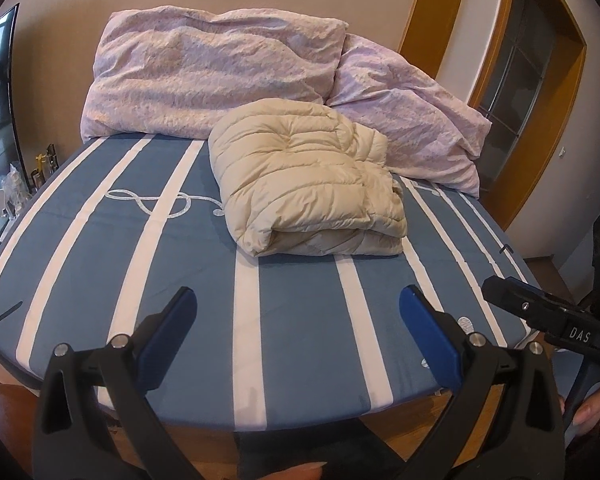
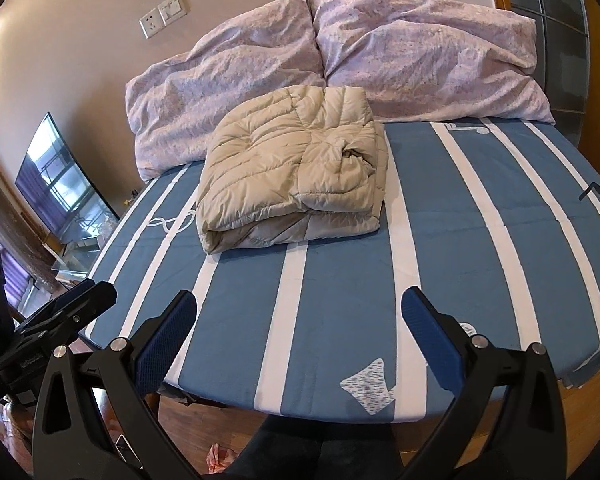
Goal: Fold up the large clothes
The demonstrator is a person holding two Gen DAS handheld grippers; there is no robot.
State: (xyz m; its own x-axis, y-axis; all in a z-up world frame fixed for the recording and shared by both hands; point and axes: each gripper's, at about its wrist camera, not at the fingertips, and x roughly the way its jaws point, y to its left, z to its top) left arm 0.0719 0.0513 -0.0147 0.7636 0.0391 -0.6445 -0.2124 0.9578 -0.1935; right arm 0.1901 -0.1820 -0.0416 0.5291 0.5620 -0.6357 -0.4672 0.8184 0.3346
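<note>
Centre frame: cream puffer jacket [image 1: 308,176] lies folded on striped bed [image 1: 100,248].
Both my grippers, left gripper [image 1: 298,306] and right gripper [image 2: 300,308], hover wide open, empty; folding looks finished, so I withdraw next.

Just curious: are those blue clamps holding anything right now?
Nothing. The left gripper and right gripper are open above the bed, short of the folded cream jacket.

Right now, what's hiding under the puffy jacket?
The folded cream jacket lies on the blue-and-white striped sheet. A white loopy squiggle runs beneath its left edge; whatever continues underneath is covered.
</note>
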